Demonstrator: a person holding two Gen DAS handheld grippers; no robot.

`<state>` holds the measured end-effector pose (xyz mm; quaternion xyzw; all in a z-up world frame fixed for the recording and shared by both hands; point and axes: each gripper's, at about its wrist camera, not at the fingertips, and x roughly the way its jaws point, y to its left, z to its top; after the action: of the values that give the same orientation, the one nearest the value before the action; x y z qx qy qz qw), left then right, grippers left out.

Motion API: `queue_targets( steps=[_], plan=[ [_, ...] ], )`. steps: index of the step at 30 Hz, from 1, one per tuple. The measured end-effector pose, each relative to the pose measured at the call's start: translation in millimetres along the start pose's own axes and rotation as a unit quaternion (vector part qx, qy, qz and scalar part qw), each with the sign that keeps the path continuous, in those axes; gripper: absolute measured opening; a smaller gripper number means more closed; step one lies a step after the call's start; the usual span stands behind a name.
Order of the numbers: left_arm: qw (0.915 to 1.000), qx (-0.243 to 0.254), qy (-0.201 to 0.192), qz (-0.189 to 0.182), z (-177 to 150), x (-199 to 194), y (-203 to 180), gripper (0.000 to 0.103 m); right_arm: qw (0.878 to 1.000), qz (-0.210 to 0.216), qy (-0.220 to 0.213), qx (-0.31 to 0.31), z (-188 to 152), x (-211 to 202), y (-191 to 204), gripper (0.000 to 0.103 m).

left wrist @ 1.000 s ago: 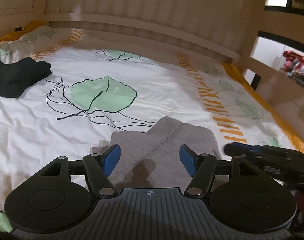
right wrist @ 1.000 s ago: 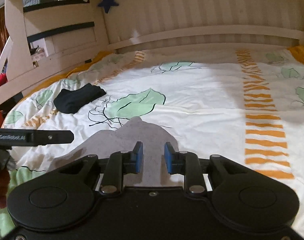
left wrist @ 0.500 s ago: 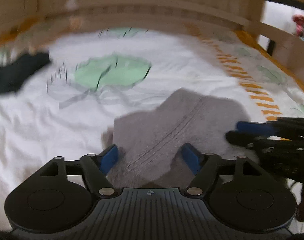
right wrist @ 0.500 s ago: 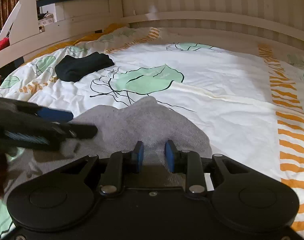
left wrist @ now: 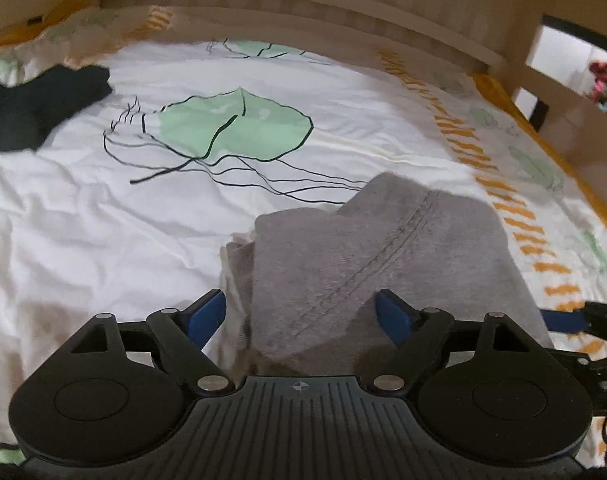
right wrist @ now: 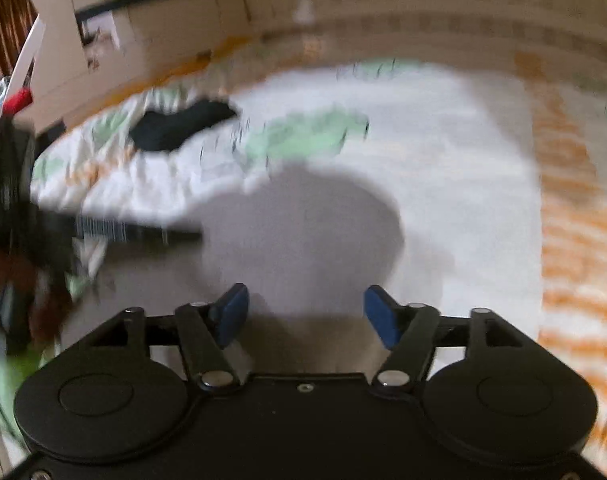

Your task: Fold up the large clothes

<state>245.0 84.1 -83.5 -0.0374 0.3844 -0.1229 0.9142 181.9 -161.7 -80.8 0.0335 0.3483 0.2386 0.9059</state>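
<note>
Right now both grippers hang low over a folded grey garment [left wrist: 367, 256] that lies on the bedspread [left wrist: 103, 240], near the front edge of the bed. The left gripper [left wrist: 301, 314] has its blue pads spread wide; its jaws have just been opening, and the grey cloth shows between them without either pad pressing on it. One pad sits over the white spread just beside the garment's left edge, the other over the grey cloth. A stitched seam runs diagonally across the top layer, and a lower layer of the fold peeks out at the left side.

In the right wrist view, which is badly blurred, the right gripper [right wrist: 305, 314] also stands with its jaws apart, having just been opening, and nothing is clamped in them. Grey cloth [right wrist: 303, 224] lies ahead of its pads. The left gripper's dark fingers [right wrist: 143, 234] reach in from the left over the cloth's edge.

Elsewhere on the spread, a black garment [left wrist: 31, 108] lies crumpled well apart, far to the left. A large green leaf print [left wrist: 231, 128] sits between it and the grey piece. Orange dashes [left wrist: 483, 160] run down the right side. A wooden rail [left wrist: 303, 12] borders the bed's far edge.
</note>
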Motion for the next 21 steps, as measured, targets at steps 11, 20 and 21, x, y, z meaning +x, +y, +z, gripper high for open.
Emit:
queue_targets(
  steps=[11, 20, 21],
  plan=[
    [0.9914, -0.114, 0.038, -0.053, -13.5, -17.4, 53.8, 0.082, 0.977, 0.089, -0.021, 0.191, -14.5, -12.4, -54.6, 0.084],
    [0.9722, -0.164, 0.099, -0.135, -19.3, 20.6, 58.1, 0.089, 0.939, 0.18, 0.003, 0.293, -21.6, 39.3, -87.6, 0.087],
    [0.971, -0.165, 0.102, -0.139, -18.4, 24.2, 58.5, 0.09, 0.935, 0.193, 0.001, 0.297, -21.5, 43.6, -88.0, 0.087]
  ],
)
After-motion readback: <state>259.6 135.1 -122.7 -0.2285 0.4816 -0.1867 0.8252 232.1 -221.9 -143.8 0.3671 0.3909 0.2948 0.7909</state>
